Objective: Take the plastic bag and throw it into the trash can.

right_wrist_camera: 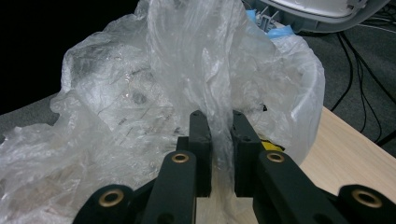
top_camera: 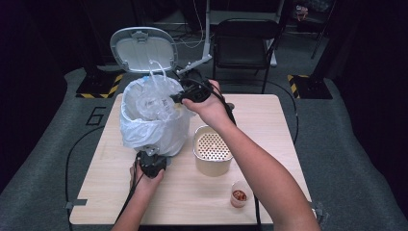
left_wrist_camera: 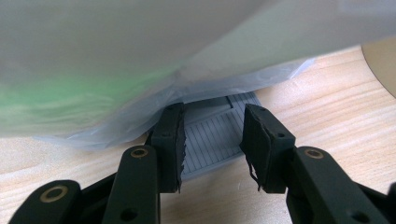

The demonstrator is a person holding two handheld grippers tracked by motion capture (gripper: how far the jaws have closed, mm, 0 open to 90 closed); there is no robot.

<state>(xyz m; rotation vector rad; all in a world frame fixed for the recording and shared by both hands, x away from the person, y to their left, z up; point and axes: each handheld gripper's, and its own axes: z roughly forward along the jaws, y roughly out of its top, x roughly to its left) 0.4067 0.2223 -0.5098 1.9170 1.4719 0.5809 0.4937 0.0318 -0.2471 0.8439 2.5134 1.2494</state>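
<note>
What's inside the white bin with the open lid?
The white pedal bin is lined with a white plastic bag draped over its rim. Crumpled clear plastic film rises out of it, pinched by the right tongs. Whatever lies beneath the film is covered.

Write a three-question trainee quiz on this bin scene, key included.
1. True or false: the lid of the bin stands open.
2. What is the right hand-held gripper clamped on? A) clear plastic bag B) the small cup C) a cable
3. Fill in: the left hand-held gripper has its jaws apart over the bin's grey ______.

Key: 1 true; 2 A; 3 pedal.
</note>
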